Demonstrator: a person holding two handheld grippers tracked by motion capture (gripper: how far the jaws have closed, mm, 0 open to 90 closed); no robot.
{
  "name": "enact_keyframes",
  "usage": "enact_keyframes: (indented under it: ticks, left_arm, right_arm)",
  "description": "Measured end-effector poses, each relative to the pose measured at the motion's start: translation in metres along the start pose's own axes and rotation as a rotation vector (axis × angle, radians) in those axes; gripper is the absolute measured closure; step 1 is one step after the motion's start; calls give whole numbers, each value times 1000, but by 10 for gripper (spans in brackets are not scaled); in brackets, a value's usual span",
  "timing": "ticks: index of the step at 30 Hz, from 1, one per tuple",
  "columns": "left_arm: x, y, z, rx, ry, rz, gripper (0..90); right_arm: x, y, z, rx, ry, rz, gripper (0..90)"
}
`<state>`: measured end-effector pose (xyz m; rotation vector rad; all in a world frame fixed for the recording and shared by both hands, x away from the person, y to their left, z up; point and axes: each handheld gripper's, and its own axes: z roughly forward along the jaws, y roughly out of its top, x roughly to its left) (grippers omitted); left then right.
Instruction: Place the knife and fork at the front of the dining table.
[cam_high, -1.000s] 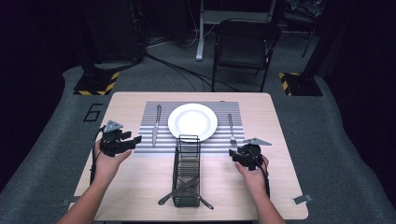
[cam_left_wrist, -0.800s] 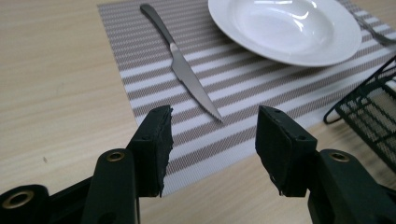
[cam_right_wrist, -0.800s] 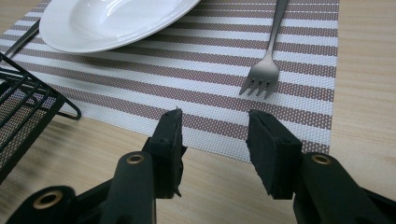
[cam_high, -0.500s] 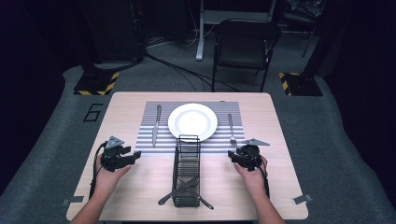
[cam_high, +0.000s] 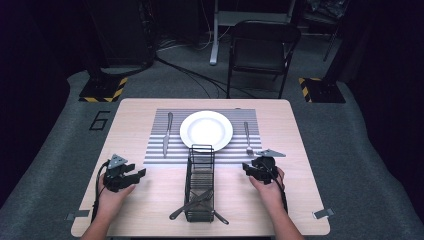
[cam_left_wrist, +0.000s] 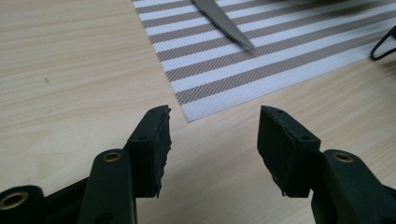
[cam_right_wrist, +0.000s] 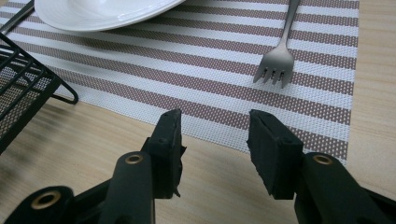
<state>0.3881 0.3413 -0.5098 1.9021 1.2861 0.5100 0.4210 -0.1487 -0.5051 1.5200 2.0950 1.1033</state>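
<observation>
You can read one mark: a dark numeral "6" (cam_high: 100, 120) on the grey floor (cam_high: 60, 150), just off the desk's (cam_high: 130, 115) far left corner. Nothing else around you carries legible text, labels or brands.

A plate (cam_high: 206, 129) sits on a placemat (cam_high: 250, 157), knife (cam_high: 167, 133) left, fork (cam_high: 247, 137) right. A wire basket (cam_high: 200, 170) holding utensils (cam_high: 192, 203) stands nearer, mid-counter (cam_high: 130, 115).

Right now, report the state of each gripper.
Left gripper: open, holding nothing, above the bare table beside the placemat's corner.
Right gripper: open, holding nothing, pointed at the fork.
</observation>
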Motion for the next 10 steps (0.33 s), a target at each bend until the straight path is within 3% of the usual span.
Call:
enact_keyframes:
  ticks: [4,5,10]
  left_arm:
    - [9,-3,-1,-14,8,-41,424]
    - [13,-4,-1,-23,26,-59,422]
    - [23,-8,1,-15,64,-83,415]
  right_arm:
    - [0,0,1,4,3,-4,545]
    - [0,-1,1,5,-1,-8,541]
    - [-4,-3,1,11,-11,-8,514]
